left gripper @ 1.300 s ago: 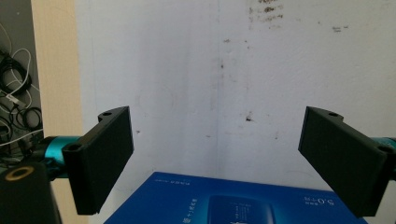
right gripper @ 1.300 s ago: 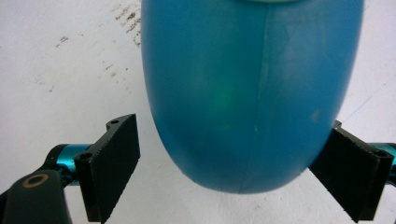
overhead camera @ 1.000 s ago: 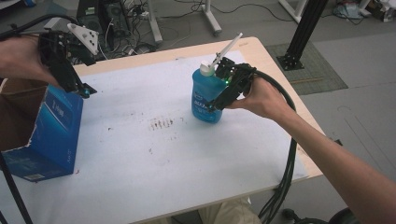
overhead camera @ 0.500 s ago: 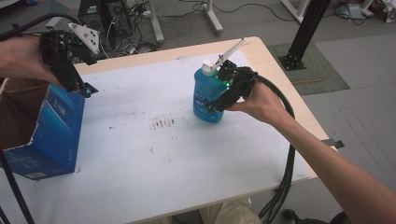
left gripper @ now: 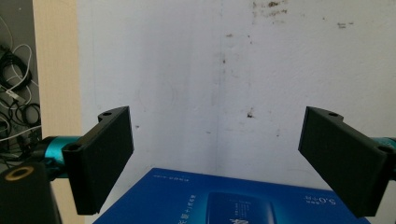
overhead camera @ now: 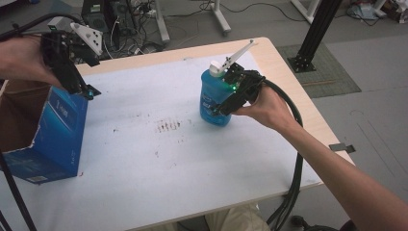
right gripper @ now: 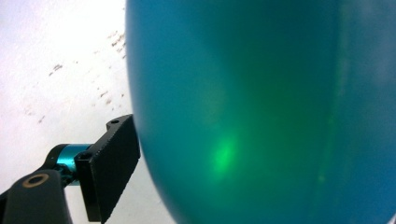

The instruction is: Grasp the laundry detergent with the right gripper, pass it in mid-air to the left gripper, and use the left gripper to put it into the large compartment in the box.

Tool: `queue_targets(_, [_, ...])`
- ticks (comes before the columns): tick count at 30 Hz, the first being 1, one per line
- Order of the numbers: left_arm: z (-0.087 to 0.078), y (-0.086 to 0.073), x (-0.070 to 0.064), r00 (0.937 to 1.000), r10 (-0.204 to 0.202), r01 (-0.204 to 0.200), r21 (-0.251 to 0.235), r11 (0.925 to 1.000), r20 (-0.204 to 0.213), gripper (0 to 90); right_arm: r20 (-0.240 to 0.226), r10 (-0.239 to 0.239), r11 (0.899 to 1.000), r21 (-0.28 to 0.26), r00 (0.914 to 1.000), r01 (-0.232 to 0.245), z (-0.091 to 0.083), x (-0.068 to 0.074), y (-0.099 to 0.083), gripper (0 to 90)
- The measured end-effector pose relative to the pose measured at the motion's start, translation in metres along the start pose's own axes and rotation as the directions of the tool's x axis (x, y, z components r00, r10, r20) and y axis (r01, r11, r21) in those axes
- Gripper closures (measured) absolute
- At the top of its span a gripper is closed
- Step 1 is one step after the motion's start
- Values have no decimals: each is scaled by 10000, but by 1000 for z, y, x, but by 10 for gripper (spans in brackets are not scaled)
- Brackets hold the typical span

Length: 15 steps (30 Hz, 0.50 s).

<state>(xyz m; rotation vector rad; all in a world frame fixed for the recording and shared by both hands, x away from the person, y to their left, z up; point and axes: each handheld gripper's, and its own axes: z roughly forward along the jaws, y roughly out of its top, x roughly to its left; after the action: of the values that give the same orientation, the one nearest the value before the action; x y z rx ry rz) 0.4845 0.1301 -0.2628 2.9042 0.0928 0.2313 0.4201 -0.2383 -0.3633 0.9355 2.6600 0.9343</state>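
Observation:
A blue pump bottle (overhead camera: pixel 211 98) with a white pump head stands slightly tilted at the table's right middle. My right gripper (overhead camera: pixel 225 105) is shut on its side, and I cannot tell whether its base touches the table. In the right gripper view the bottle (right gripper: pixel 261 107) sits close up, with one black finger (right gripper: pixel 114 161) pressed against it and the other hidden. An open blue cardboard box (overhead camera: pixel 60 130) stands at the left edge. My left gripper (overhead camera: pixel 82 90) hovers open just above its top corner. The box's blue face (left gripper: pixel 224 200) lies below the left gripper (left gripper: pixel 217 158).
The white table cover (overhead camera: pixel 159 159) carries dark smudges near its middle. Cables trail off the right gripper over the table's right front edge. Beyond the far edge are cables and stand legs on the floor.
The bottle and my right gripper have drifted very slightly to the right. The left gripper and the box have stayed where they were.

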Motion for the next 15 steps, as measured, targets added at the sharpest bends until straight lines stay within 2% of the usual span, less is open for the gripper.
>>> queue_targets(7, [0, -1, 1, 10000, -6, 6, -12, 10000, -38, 102, -38, 50, 9999, -133, 10000, -51, 1, 0, 0, 123])
queue_targets(8, [0, -1, 1, 10000, -8, 8, -15, 10000, -39, 102, -63, 38, 9999, -137, 10000, -39, 1, 0, 0, 171])
queue_targets(15, [0, -1, 1, 10000, -28, 27, -37, 10000, -50, 102, -116, -40, 9998, -217, 9999, 37, 0, 1, 0, 177])
